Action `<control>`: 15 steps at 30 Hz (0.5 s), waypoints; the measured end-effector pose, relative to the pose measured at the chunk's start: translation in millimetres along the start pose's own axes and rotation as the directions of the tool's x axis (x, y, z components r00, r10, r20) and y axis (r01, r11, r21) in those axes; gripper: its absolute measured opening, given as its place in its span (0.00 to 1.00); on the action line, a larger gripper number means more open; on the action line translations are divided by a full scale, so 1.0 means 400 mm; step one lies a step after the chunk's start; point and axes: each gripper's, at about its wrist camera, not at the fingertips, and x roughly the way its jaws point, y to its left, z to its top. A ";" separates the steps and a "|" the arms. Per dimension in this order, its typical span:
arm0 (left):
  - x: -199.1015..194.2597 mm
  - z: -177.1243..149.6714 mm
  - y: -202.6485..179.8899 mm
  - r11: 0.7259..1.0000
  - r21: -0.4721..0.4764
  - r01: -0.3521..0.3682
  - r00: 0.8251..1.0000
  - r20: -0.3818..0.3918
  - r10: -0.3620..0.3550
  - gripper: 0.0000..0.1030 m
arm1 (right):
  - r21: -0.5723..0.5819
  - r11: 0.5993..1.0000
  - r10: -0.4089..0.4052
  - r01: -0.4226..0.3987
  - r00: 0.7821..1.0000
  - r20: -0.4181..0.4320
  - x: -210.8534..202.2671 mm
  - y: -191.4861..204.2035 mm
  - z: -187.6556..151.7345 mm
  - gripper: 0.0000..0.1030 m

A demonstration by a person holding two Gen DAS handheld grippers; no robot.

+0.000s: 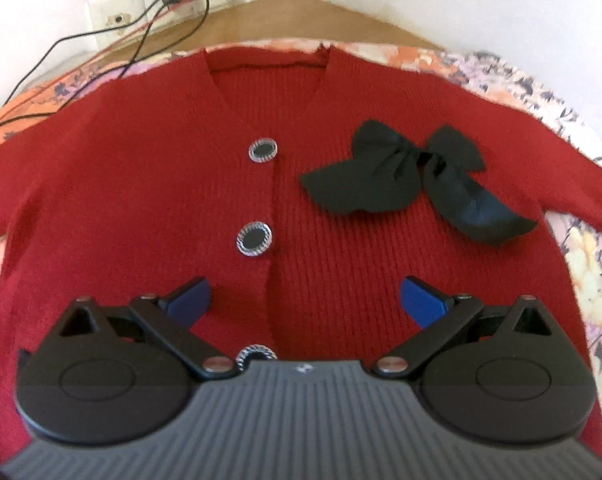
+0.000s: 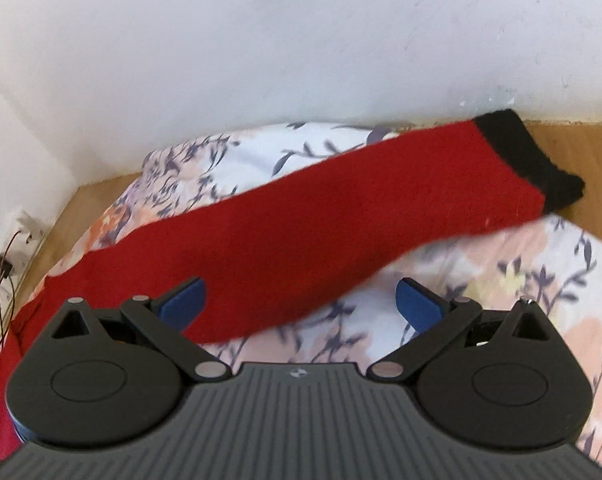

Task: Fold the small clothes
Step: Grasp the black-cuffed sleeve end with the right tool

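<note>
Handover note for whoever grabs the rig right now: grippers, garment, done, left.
Left hand-held gripper: open, empty, hovering over the lower front of the red cardigan, near the button placket.
Right hand-held gripper: open, empty, over the cardigan's sleeve.
Cardigan lies face up and spread flat on the floral sheet, buttons closed, black bow on the chest. The sleeve in the right wrist view is stretched out, its black cuff reaching the edge of the sheet.
Done: laid out only, no fold visible.
Left: fold the sleeves in, then the body.
</note>
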 end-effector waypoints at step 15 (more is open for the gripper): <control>0.021 -0.011 -0.026 0.998 0.012 -0.068 0.998 0.016 0.068 1.00 | 0.048 0.986 0.153 -0.157 0.984 0.093 0.021 -0.077 0.001 1.00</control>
